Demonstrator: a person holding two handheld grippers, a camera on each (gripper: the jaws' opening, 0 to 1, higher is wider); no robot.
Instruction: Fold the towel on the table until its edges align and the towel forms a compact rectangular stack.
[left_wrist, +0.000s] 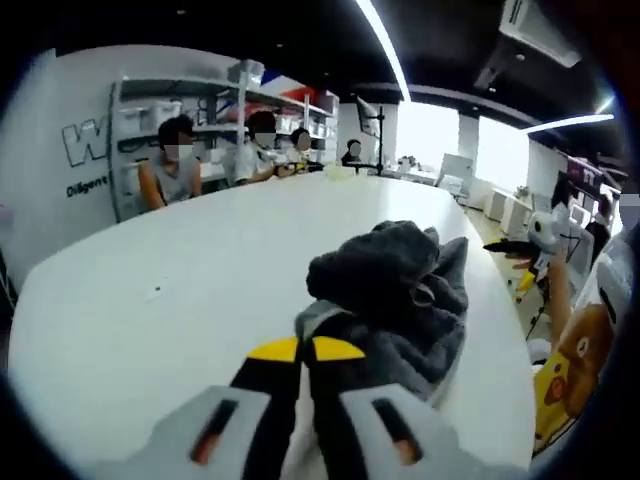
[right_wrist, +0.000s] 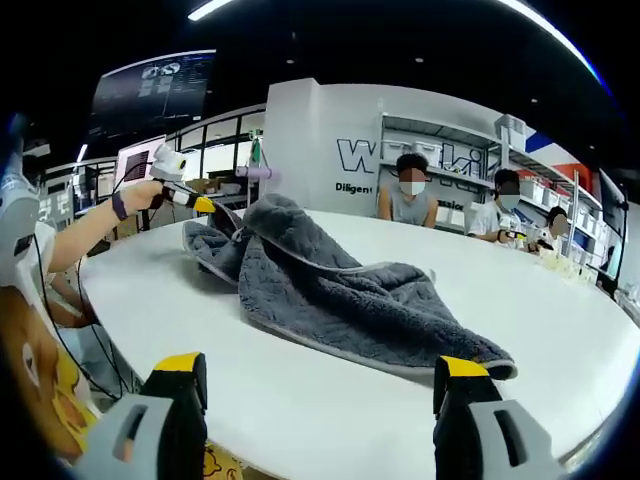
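Note:
A grey fleece towel (left_wrist: 400, 285) lies crumpled on the white table (left_wrist: 150, 260). My left gripper (left_wrist: 305, 350) has its yellow-tipped jaws pressed together on the towel's pale hem. In the right gripper view the same towel (right_wrist: 330, 290) is spread in loose folds, and the left gripper (right_wrist: 205, 205), held by a hand, pinches its far left corner. My right gripper (right_wrist: 320, 368) stands wide open just short of the towel's near edge, with nothing between its jaws. It also shows small in the left gripper view, as the right gripper (left_wrist: 515, 245) beyond the towel.
Several people sit at the table's far side (right_wrist: 410, 195) in front of shelves (left_wrist: 150, 110). The person's yellow bear-print shirt (left_wrist: 570, 370) is at the table's edge. Bare tabletop (right_wrist: 540, 300) stretches to the right of the towel.

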